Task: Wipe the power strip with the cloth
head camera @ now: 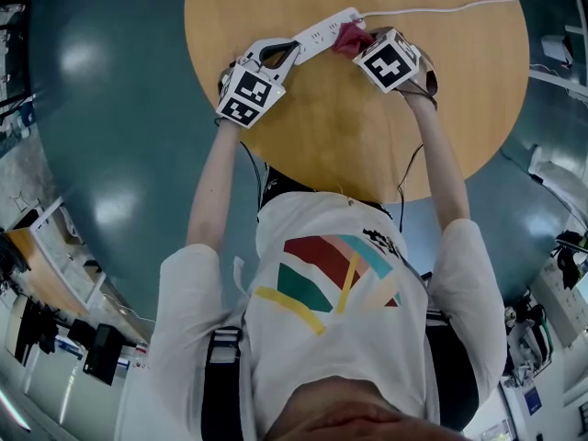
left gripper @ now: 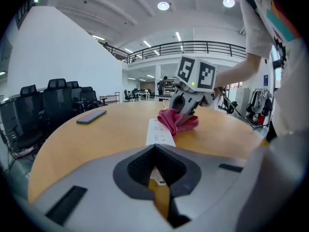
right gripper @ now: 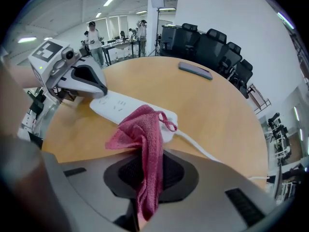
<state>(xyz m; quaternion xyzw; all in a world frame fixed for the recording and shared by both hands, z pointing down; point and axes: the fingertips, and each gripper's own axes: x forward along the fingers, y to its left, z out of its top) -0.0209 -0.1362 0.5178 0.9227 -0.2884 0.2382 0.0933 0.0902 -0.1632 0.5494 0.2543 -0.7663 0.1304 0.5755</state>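
A white power strip (head camera: 323, 33) lies near the far edge of the round wooden table (head camera: 349, 136). My left gripper (head camera: 290, 50) is shut, its tips resting at the strip's left end; in the left gripper view a bit of white strip (left gripper: 160, 132) shows through the gap under the closed jaws (left gripper: 155, 149). My right gripper (head camera: 361, 46) is shut on a red cloth (head camera: 351, 38). The cloth (right gripper: 140, 129) hangs from my right gripper (right gripper: 145, 158) and drapes over the strip's (right gripper: 118, 105) cable end. The two grippers face each other along the strip.
The strip's white cable (head camera: 432, 9) runs right across the table. A dark phone (left gripper: 91, 116) lies flat farther off on the tabletop. Black office chairs (right gripper: 212, 47) stand around the table's far side. The person's body is close to the near edge.
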